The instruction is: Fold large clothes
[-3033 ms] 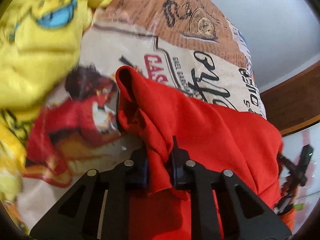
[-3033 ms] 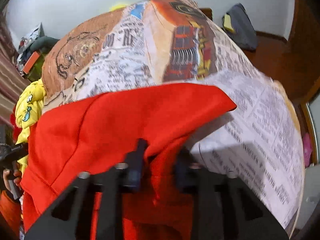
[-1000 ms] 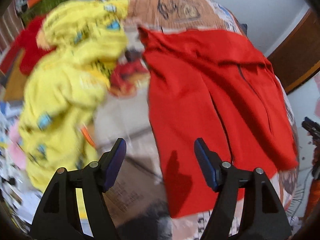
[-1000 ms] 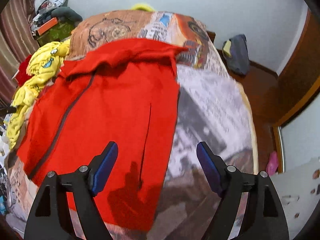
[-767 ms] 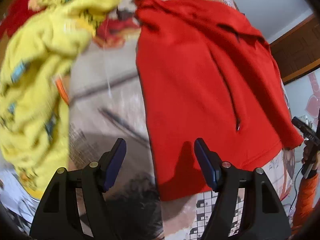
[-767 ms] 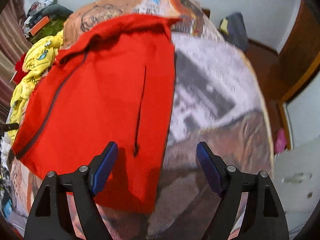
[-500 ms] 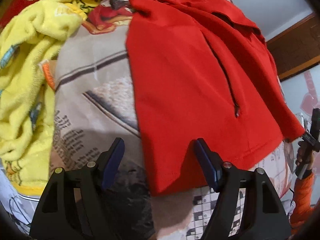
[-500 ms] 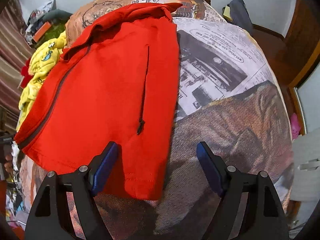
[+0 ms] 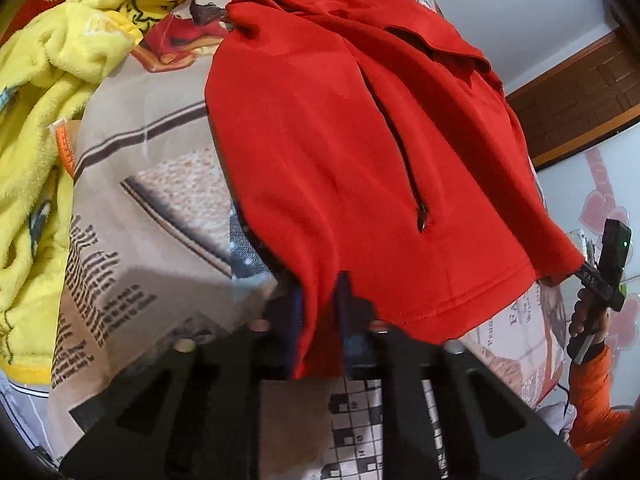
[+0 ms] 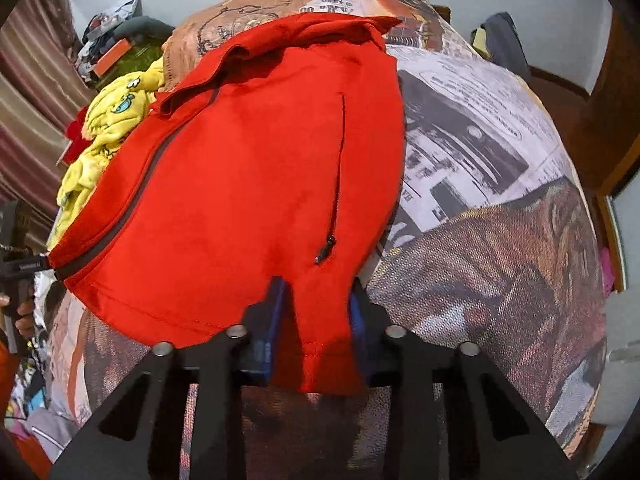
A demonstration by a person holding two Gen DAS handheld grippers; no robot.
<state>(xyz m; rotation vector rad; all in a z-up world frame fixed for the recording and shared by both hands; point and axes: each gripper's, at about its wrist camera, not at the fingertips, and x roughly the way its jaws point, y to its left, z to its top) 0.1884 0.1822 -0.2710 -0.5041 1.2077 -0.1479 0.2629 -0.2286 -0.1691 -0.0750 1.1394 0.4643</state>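
Note:
A red zip jacket [image 9: 344, 140] lies spread on a bed with a newspaper-print cover [image 9: 152, 216]. My left gripper [image 9: 320, 312] is shut on the jacket's near left hem corner, and the cloth bunches between its fingers. My right gripper [image 10: 316, 320] is shut on the near right hem corner of the same jacket [image 10: 248, 168]. Both hem corners are lifted slightly off the cover. A pocket zip [image 10: 340, 184] runs down the right front panel. The collar end lies far from me.
A yellow fleece garment [image 9: 44, 112] is heaped on the bed at the left of the jacket. The printed cover [image 10: 500, 208] lies bare on the jacket's right. A dark bag [image 10: 500, 44] and a wooden door are beyond the bed's far right.
Both grippers were open above the flat jacket; they moved down to the near hem and shut on its two corners, and the hem has lifted.

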